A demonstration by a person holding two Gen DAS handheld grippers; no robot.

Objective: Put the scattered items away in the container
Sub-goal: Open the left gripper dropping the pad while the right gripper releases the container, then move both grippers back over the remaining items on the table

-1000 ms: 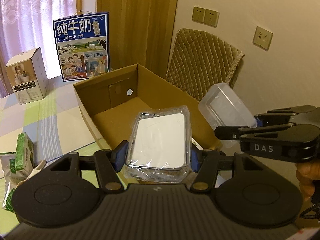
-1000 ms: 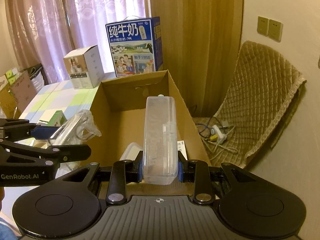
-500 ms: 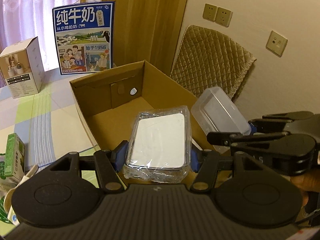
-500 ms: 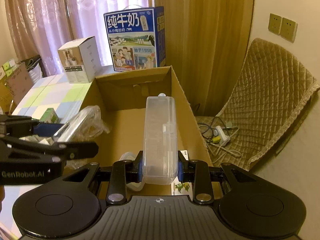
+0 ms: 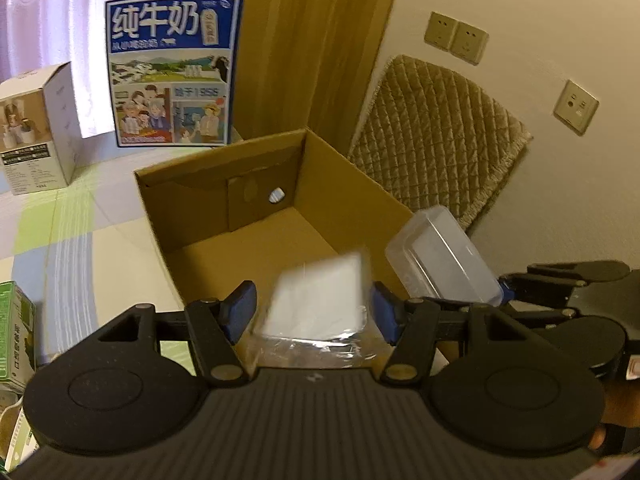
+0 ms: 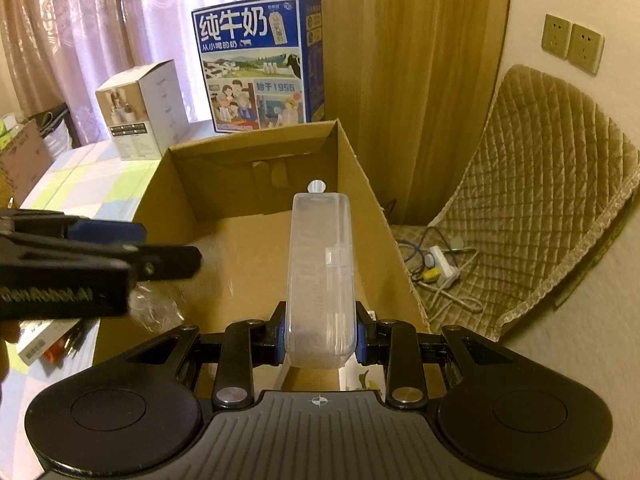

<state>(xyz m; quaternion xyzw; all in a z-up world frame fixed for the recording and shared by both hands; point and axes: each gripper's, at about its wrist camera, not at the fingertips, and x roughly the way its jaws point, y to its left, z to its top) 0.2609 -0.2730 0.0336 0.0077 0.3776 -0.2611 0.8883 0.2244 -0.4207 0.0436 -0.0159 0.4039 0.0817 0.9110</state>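
Two black, blue-padded grippers are held side by side, angled downward.
The left gripper [image 5: 312, 310] is kept part-open around a blurred film-wrapped white pack [image 5: 320, 300], pad contact unclear; the right gripper [image 6: 320, 336] is clamped on a clear plastic box [image 6: 320, 272].

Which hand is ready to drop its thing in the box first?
Probably left: the left gripper's packet is over the box's middle. The right gripper's case hangs by the right wall.

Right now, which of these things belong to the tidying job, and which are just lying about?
Part of the job:
- cardboard box
- clear plastic case in the right gripper
- plastic-wrapped white packet between the left gripper's fingers

Just lying about:
- blue milk carton box
- white box
- quilted cushion
- power strip
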